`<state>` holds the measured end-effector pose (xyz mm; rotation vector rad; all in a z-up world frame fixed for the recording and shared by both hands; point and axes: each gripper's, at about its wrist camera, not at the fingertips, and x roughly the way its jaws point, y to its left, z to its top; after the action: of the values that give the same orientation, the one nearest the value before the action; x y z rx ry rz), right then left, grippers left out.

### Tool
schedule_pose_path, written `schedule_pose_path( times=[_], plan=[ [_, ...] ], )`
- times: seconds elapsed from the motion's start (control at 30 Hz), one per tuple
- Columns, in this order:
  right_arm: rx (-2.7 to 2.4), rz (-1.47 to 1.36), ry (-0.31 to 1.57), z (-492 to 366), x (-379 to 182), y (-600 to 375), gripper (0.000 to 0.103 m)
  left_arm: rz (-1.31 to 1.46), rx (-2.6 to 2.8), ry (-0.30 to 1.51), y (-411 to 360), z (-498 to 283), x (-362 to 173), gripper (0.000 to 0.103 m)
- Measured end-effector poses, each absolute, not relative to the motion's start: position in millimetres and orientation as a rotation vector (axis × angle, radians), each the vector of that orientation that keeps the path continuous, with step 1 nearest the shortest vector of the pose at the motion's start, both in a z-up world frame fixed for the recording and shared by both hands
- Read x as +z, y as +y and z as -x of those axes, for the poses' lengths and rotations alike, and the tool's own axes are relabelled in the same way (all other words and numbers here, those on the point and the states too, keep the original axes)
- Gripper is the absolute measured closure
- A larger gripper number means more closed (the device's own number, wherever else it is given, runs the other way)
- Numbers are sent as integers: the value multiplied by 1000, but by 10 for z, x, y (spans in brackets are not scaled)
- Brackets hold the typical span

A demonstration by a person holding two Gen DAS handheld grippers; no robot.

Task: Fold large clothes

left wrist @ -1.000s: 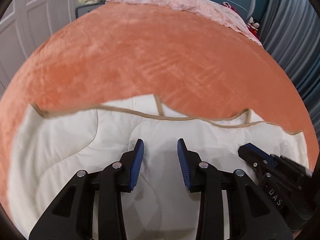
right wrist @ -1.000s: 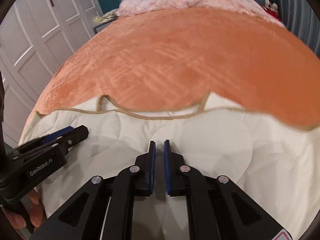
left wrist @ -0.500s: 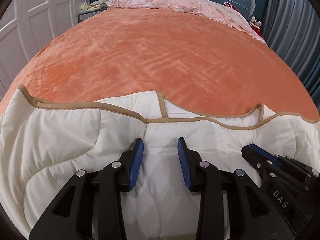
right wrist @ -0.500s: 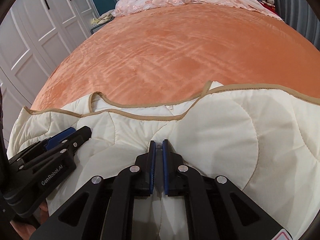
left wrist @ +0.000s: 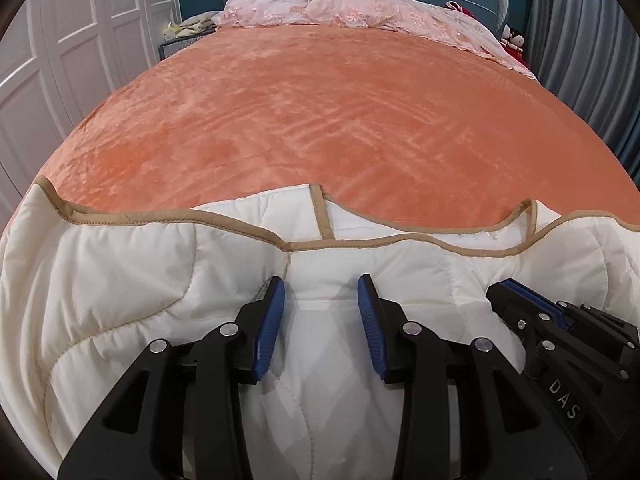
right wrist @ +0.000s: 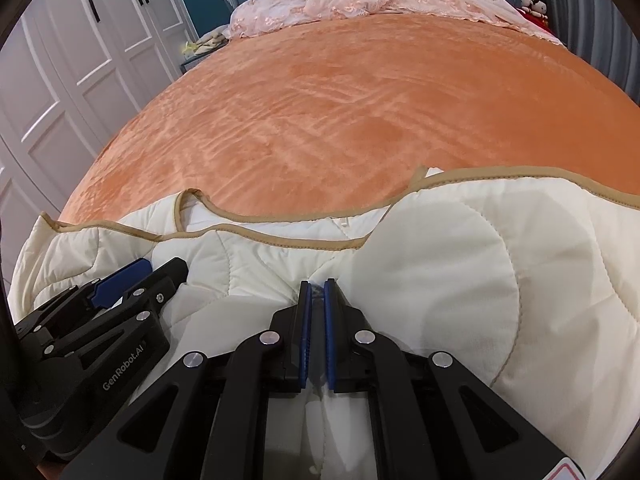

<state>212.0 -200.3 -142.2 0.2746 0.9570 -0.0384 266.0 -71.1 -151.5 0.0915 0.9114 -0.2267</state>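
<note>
A cream quilted garment (left wrist: 132, 280) with tan binding lies bunched at the near edge of the orange bed; it also shows in the right wrist view (right wrist: 460, 264). My left gripper (left wrist: 320, 284) is open, its blue pads straddling a raised fold of the garment without closing on it. My right gripper (right wrist: 317, 286) is shut on a pinched fold of the garment. Each gripper shows in the other's view: the right one (left wrist: 516, 300) at the lower right, the left one (right wrist: 160, 272) at the lower left.
The orange plush bedspread (left wrist: 320, 112) stretches away ahead. A pink lace cover (left wrist: 340, 4) lies at the teal headboard. White wardrobe doors (right wrist: 72, 52) stand on the left, grey curtains (left wrist: 592, 52) on the right.
The garment's tan-bound edge has dropped lower in both views and settled onto the bed. The right jaws stay pinched on the fold. The left jaws stay open.
</note>
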Motion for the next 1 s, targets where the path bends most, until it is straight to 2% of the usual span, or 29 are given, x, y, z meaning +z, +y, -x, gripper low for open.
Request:
schedule_pose_path(
  times=[0.77, 1.0],
  plan=[
    [-71, -237, 914, -2199, -1483, -1921, 101, -119, -200, 862, -779, -2647, -1559, 64],
    [-72, -277, 937, -2205, -1368, -1997, 102, -90, -231, 922, -715, -2699, -1453, 60]
  ],
)
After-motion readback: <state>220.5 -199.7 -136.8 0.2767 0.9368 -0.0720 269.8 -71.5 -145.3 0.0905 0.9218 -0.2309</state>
